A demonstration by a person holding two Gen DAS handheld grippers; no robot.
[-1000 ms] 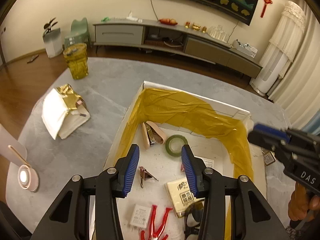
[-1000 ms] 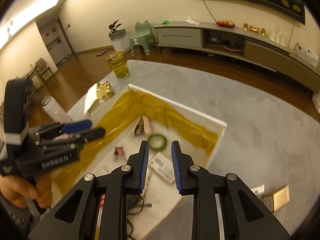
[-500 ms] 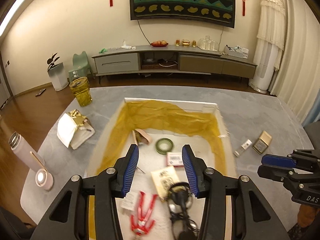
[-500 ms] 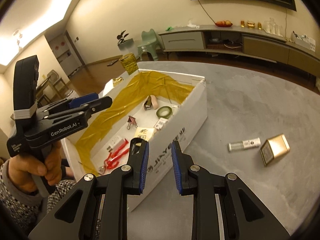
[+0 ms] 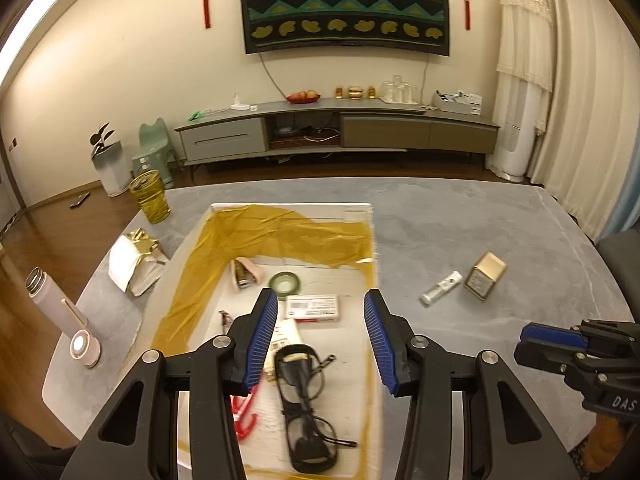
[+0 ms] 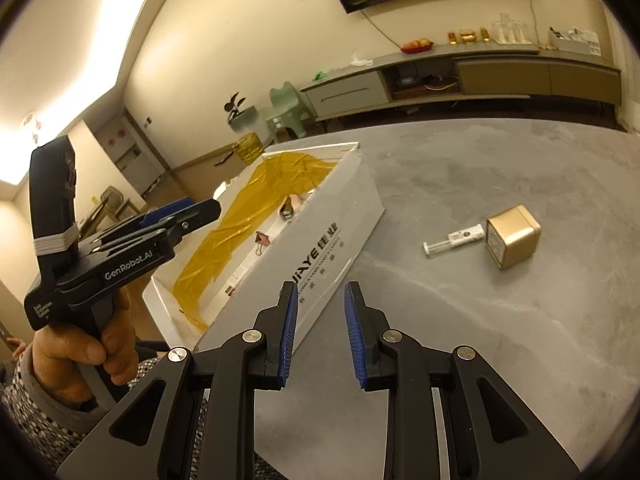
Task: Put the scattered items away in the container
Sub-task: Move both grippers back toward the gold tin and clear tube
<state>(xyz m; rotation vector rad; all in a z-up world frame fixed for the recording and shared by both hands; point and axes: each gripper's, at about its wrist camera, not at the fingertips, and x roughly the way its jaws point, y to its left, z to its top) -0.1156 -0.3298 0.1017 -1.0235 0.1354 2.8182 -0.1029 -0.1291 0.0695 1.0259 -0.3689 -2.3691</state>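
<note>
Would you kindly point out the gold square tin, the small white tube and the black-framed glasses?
gold square tin (image 6: pixel 513 236): right wrist view, front corner.
small white tube (image 6: pixel 454 240): right wrist view, mid-body.
black-framed glasses (image 5: pixel 306 396): left wrist view, bridge.

White box lined yellow, gold tin, grey marbled table.

On the tabletop, a tube and a tin lie just right of the box; glasses lie inside it.

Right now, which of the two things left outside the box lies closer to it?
The small white tube, lying flat between the box and the gold tin; the tin sits farther out.
</note>
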